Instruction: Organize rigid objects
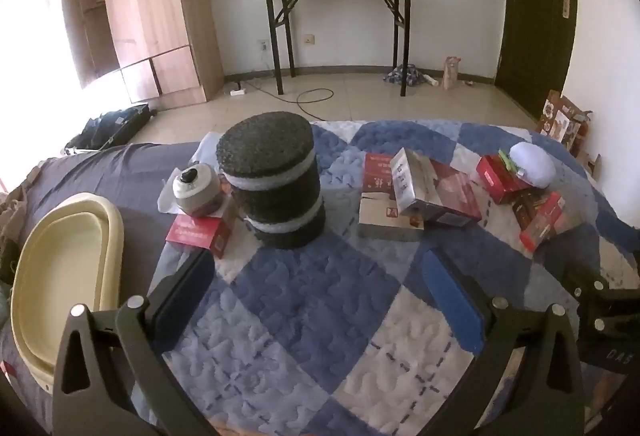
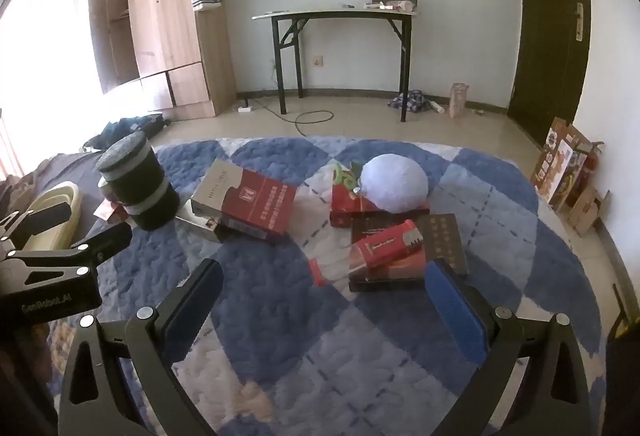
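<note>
Task barely begun. Left gripper and right gripper both gape wide, empty. Red cardboard boxes scattered on blue-white quilt; cream oval plastic bin apparently empty.

Daylit room, strong fisheye warp

A window at the left blows out to white glare; the dark door loses detail, straight lines bow near the black-vignetted corners, and focus is slightly soft throughout.
</note>
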Motion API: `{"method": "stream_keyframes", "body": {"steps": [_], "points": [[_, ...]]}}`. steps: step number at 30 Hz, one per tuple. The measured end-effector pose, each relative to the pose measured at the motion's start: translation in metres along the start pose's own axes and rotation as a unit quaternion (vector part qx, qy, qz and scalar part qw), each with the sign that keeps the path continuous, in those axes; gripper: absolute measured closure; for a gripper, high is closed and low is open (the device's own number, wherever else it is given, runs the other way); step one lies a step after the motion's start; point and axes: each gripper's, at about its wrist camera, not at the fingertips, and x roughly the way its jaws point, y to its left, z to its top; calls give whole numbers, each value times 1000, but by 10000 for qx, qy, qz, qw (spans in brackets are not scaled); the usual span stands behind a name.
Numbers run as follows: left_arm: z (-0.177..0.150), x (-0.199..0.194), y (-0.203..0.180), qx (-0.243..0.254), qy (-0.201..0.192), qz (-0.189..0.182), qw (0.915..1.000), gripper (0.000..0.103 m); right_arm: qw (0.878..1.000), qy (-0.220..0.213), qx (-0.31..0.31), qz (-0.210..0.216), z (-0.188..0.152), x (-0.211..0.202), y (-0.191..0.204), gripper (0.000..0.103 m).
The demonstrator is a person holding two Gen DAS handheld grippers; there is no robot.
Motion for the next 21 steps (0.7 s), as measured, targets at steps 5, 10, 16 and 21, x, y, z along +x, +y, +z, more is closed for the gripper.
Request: {"method": "stream_keyframes", "body": {"steps": [5,10,16,21], "points": [[0,1,1,-9,-1,0,10000,0,10000,20,12,-3,-1,0,-1,0],[0,1,1,-16,2,8,10000,0,10000,28,2,-35,1,1,0,0],[1,-1,-1,-14,2,1,10000,0,10000,43,7,-50,1,2,0,0],[1,-1,-1,-24,10,-2,10000,0,10000,61,27,-60,1,2,-1,0]]}}
